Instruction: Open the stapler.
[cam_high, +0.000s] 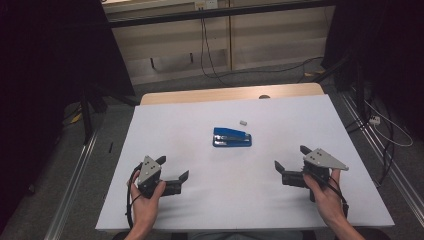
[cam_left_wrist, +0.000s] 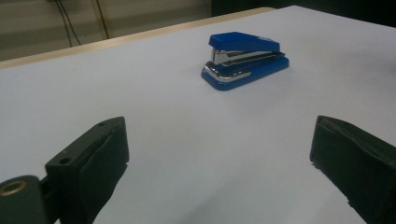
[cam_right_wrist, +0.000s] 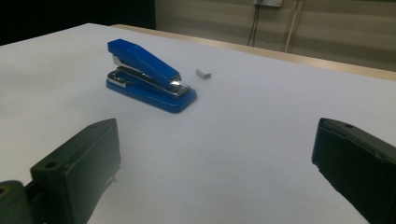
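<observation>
1. No writing, brand, number or sign can be read anywhere from here
2. The blue stapler (cam_high: 232, 137) bears no legible mark in any view
3. The small white block (cam_high: 243, 122) beside it is too small to show lettering

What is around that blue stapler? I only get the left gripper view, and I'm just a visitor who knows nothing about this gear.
Observer: Just beyond the blue stapler, apart from it, lies a small white block; the right gripper view has it too.
Operator: Is anyone else's tool nearby?
Observer: The right gripper hovers over the right of the white table, held in the person's right hand, jaws wide apart.
Operator: And the one I'm looking along?
Observer: From above, the left gripper sits over the near left of the table in the left hand, open too, touching nothing.
</observation>
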